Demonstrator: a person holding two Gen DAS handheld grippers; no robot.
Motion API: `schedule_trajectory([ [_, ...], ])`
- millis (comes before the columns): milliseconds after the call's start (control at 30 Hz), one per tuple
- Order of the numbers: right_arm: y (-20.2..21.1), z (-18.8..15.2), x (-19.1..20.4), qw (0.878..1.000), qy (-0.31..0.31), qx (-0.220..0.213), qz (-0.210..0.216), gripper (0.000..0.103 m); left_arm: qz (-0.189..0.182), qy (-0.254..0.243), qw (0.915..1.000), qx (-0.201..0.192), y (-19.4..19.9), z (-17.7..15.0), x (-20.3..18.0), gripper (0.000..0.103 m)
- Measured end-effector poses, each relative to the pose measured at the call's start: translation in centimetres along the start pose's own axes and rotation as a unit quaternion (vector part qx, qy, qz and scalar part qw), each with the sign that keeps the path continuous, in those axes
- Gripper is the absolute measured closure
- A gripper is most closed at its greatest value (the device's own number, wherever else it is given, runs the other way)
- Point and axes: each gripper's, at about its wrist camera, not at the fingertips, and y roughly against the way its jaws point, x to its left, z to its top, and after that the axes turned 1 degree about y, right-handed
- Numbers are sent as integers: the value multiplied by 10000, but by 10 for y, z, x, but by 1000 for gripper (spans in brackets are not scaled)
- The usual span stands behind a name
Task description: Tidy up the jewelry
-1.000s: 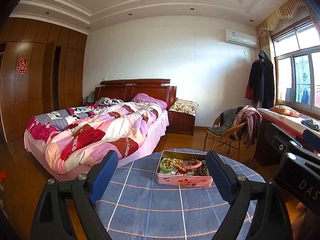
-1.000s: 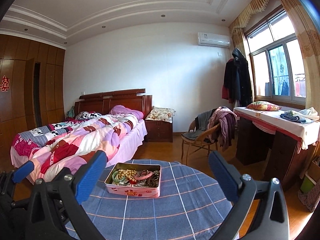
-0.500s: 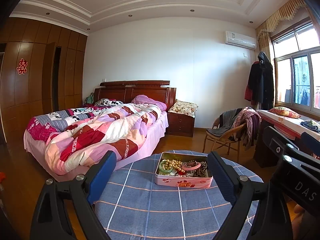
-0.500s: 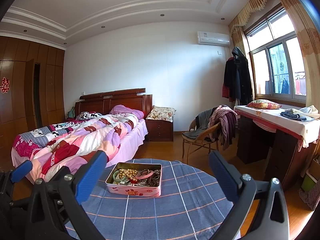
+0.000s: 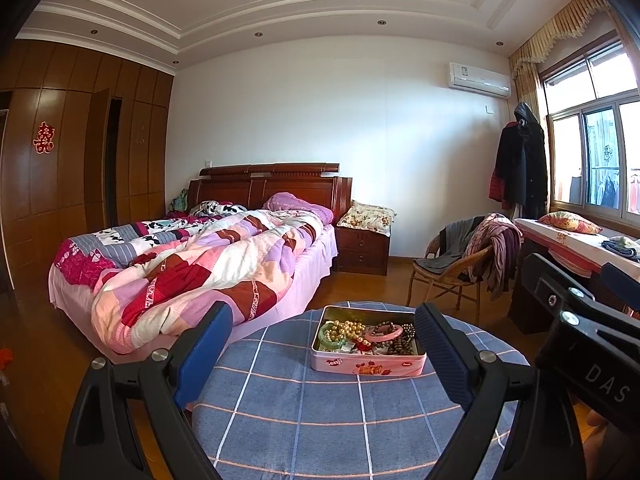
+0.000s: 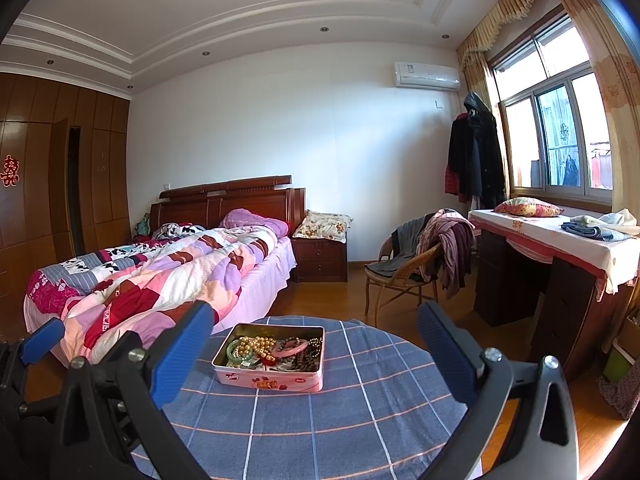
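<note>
Jewelry (image 5: pixel 362 334) heaped in rectangular pink tin (image 5: pixel 368 364) on checked cloth (image 5: pixel 320 420)

The round table under a blue checked cloth (image 6: pixel 304 420) lies bare on its near half, so the way is free from the near side. On its far part stands only the open pink rectangular tin of beads and bangles (image 6: pixel 269 364). A quilted bed (image 6: pixel 160 272) crowds the table's left edge; a wicker chair (image 6: pixel 404 276) stands well apart, far right.
</note>
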Motion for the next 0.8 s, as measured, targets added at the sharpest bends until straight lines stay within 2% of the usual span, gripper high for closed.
schedule_trajectory([
  [267, 0, -2, -2, 10000, -9, 5, -74, 0, 4, -48, 10000, -85, 3, 1, -1, 10],
  [800, 4, -1, -4, 9999, -22, -3, -120, 0, 431, -237, 9983, -304, 2, 2, -5, 10],
])
